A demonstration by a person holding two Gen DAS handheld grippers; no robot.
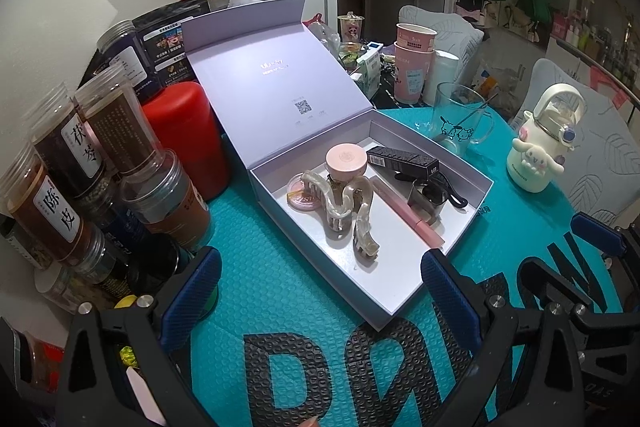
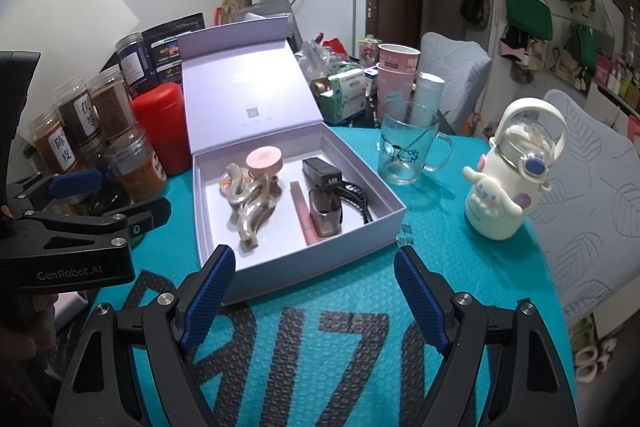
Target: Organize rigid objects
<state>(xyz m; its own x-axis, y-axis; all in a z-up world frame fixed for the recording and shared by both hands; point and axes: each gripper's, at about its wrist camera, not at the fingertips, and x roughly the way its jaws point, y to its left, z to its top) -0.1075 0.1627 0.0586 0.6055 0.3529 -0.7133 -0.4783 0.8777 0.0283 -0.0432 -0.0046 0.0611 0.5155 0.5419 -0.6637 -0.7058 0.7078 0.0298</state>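
Right wrist view: both tools, left point(image 1: 320, 291) and right point(image 2: 314, 291), wide open, empty, near box point(image 2: 320, 259) front edge.

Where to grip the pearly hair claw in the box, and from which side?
Take the hair claw from above, pinching across one curved arm. It lies flat near the box's left wall, touching the pink-lidded jar, so side approaches look blocked. Right gripper is open and nearest.

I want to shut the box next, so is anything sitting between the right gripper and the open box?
Nothing visible: the right gripper is open just short of the box's near wall, only bare teal mat between them. The glass mug stands off to the right.
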